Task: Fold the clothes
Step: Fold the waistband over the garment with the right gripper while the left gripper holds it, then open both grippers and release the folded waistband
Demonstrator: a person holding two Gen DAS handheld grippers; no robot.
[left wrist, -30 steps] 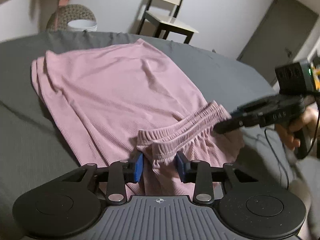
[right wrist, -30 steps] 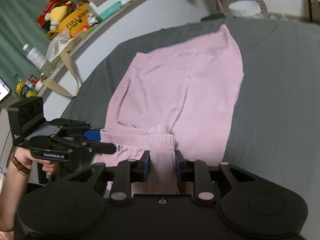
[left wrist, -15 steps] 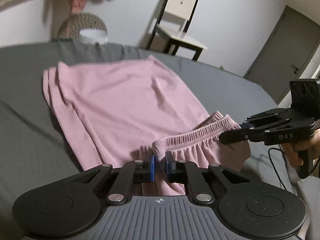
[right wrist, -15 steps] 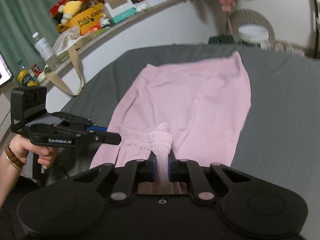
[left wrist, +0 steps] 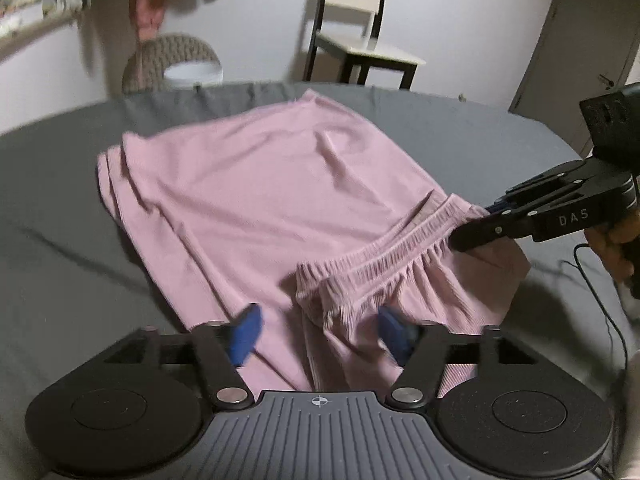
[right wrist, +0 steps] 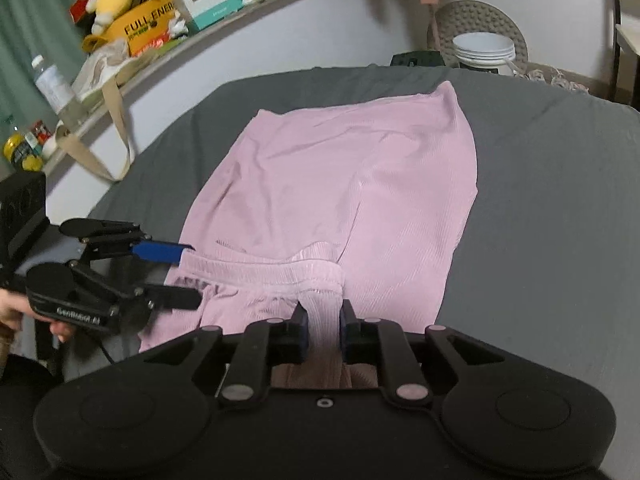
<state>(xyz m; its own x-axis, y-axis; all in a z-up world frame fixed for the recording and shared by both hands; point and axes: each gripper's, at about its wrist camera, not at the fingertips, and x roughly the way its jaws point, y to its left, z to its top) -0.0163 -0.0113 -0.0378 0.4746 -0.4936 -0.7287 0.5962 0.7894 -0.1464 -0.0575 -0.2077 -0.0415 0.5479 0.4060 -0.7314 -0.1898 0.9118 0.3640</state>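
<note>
Right gripper [right wrist: 323, 330] is being kept clamped on the elastic waistband [right wrist: 280, 270] of the pink shorts [right wrist: 352, 184]. Left gripper [left wrist: 318, 330] is being held wide apart, blue pads [left wrist: 246, 332] either side of the waistband, nothing gripped. Shorts are being spread flat on the grey sheet [right wrist: 560, 200].

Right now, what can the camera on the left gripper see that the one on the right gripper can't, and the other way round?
Only the left wrist view shows a wooden chair and a door by the far wall. Only the right wrist view shows a cluttered shelf with a yellow plush toy and a water bottle. Both show the pink shorts on the grey sheet, the open left gripper and the right gripper shut on the waistband.
</note>
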